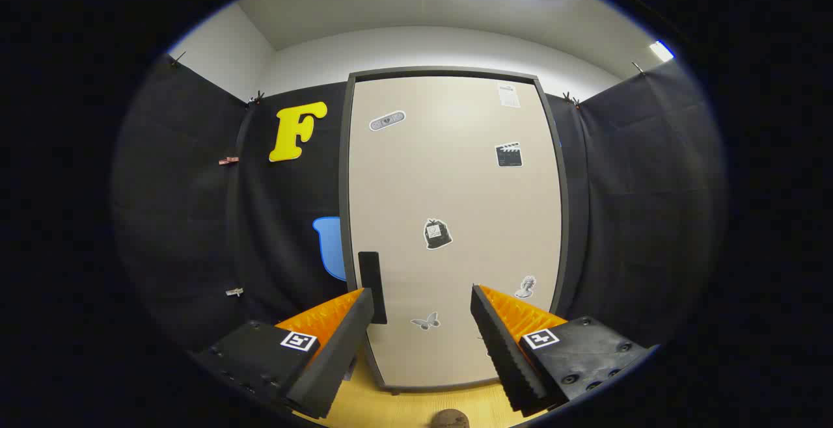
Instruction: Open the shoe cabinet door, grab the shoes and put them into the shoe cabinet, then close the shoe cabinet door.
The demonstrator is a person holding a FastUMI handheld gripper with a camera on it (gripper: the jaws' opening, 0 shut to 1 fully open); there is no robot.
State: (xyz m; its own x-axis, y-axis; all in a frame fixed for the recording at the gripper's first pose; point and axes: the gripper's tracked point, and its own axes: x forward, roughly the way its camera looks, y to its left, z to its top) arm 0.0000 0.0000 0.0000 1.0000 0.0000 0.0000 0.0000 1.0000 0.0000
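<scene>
My gripper (423,298) is spread wide, both fingers apart and pinching nothing, pointed straight at the shoe cabinet door (455,220), which stands closed dead ahead at twelve o'clock. The door handle (371,287), a dark upright bar near the door's left edge, sits at about eleven o'clock, just beyond the tip of my left finger (338,337) and apart from it, as far as I can judge.

I reckon the step in hand is the very first one: getting the door open. To do it well, I'd shift the tongs a touch toward ten o'clock so the handle comes between the fingers rather than outside the left one, close on it squarely across its narrow width, and then pull back in an arc that follows the hinge. The handle lies on the left, so I guess the hinges run down the right edge. A slanted pinch may slip off so slim a bar.

The door itself is a tall pale cream panel in a dark grey frame, smooth and flat, dotted with small stickers. It stands on a light wooden floor (416,408). At six o'clock, between the fingers, a rounded brown object (449,419) peeks up, perhaps a shoe; I cannot tell for sure.
</scene>
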